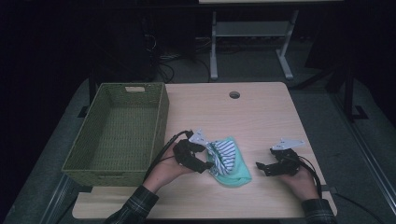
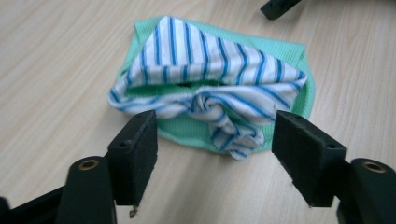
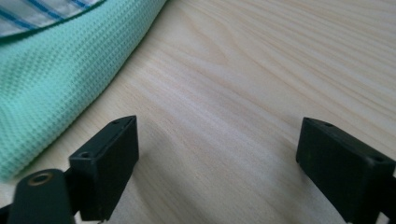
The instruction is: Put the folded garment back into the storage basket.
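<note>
Both claws stand wide and empty: left claw [image 2: 215, 154], right claw [image 3: 217, 163]. The loose striped white-blue cloth [image 2: 210, 74] may slide off the green waffle towel [image 2: 187, 130] when lifted.

Dim room, wooden table [image 1: 261, 112], grey floor [image 1: 327, 98]

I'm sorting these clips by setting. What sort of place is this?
Probably a lab or workshop set up for recording, not a home: a plain wooden table with a cable hole, tangled cables on the dark floor, and a metal stand behind.
</note>
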